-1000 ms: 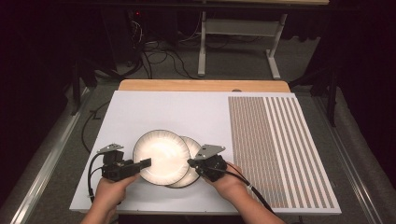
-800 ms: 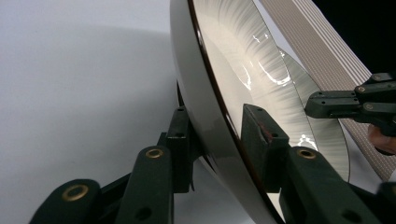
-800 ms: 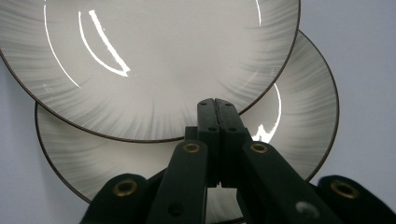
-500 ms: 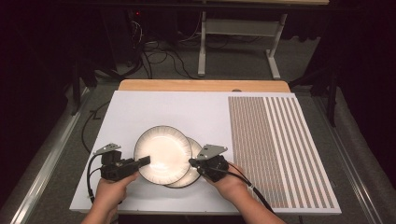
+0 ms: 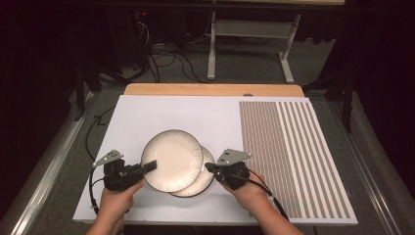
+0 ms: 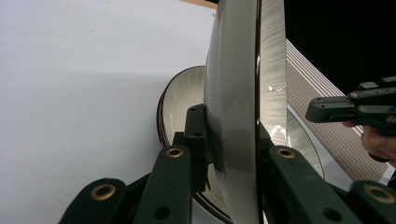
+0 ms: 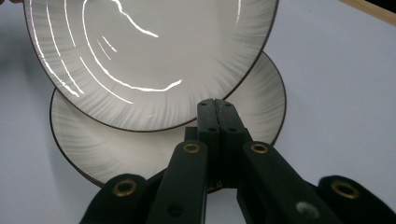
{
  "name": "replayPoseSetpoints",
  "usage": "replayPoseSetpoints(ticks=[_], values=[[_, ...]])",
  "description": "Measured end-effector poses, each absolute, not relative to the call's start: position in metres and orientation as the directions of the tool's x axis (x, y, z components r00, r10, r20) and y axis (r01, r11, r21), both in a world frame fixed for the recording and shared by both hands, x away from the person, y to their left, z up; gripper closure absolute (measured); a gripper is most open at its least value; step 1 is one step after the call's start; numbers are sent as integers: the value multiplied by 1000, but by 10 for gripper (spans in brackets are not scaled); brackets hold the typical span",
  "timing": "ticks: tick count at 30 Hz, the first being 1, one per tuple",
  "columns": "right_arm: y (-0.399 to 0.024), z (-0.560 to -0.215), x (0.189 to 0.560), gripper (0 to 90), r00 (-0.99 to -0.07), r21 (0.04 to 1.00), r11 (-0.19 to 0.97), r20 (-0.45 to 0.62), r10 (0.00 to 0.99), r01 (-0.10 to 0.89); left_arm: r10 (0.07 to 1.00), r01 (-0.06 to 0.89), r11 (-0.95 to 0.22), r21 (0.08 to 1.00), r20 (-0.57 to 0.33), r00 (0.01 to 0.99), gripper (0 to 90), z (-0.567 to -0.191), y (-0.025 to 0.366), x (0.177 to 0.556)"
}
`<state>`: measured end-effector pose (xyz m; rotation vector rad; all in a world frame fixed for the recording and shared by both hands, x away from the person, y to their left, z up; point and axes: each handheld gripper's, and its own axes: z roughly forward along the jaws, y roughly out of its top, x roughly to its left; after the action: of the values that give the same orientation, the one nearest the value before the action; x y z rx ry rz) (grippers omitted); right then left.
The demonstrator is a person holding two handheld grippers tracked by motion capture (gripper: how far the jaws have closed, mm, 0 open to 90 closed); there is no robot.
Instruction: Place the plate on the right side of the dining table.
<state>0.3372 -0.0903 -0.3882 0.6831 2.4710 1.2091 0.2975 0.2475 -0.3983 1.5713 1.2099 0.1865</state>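
The left gripper [image 5: 147, 167] is gripping the near-left rim of the upper plate [image 5: 172, 159]; its jaws have just been closing, and they are now pinching the plate edge between them. In the left gripper view the upper plate [image 6: 243, 107] is standing edge-on between the two black jaws, one pad against its underside and one against its inner face, with the lower plate [image 6: 187, 100] lying behind it. That same view is also catching the right gripper [image 6: 322, 109] farther off, beyond the plate.

The right gripper [image 5: 208, 167] is sitting just right of the lower plate [image 5: 201, 178], its jaws pressed together with nothing between them. The right gripper view is making this plain: the two black jaws are meeting over the near rim of the lower plate [image 7: 116, 149], while the upper plate [image 7: 149, 60] is overlapping it from the far side.

Both plates are resting toward the near middle of the white board [image 5: 161, 115], left of its striped patch [image 5: 288, 152]. From above, the upper plate is covering most of the lower one.
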Motion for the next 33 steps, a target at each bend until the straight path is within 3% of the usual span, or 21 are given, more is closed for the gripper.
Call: replayPoseSetpoints(ticks=[8,17,23,24,25,26,27,28,33], values=[[-113,-378,334,900,-815,821,490,-53,576,293,750,561,107,821,-437,497,791,-396,248,295],[-142,-367,331,807,-778,851,430,-40,627,303,763,489,42,871,-344,548,795,-391,242,290],[-167,-360,324,652,-739,875,381,-41,673,298,763,445,10,895,-295,575,799,-388,238,286],[-175,-357,320,591,-724,886,361,-41,688,292,760,434,4,901,-285,584,800,-388,237,286],[-175,-357,320,591,-724,886,361,-41,688,292,760,434,4,901,-285,584,800,-388,237,286],[-183,-354,318,516,-714,893,347,-41,699,288,761,423,-11,906,-267,591,800,-387,237,285],[-183,-354,318,516,-714,893,347,-41,699,288,761,423,-11,906,-267,591,800,-387,237,285],[-192,-352,316,429,-707,902,326,-33,706,283,762,408,-21,913,-250,597,800,-386,235,283],[-205,-353,312,294,-695,904,304,-12,719,299,763,382,-54,923,-208,612,800,-384,232,281]])
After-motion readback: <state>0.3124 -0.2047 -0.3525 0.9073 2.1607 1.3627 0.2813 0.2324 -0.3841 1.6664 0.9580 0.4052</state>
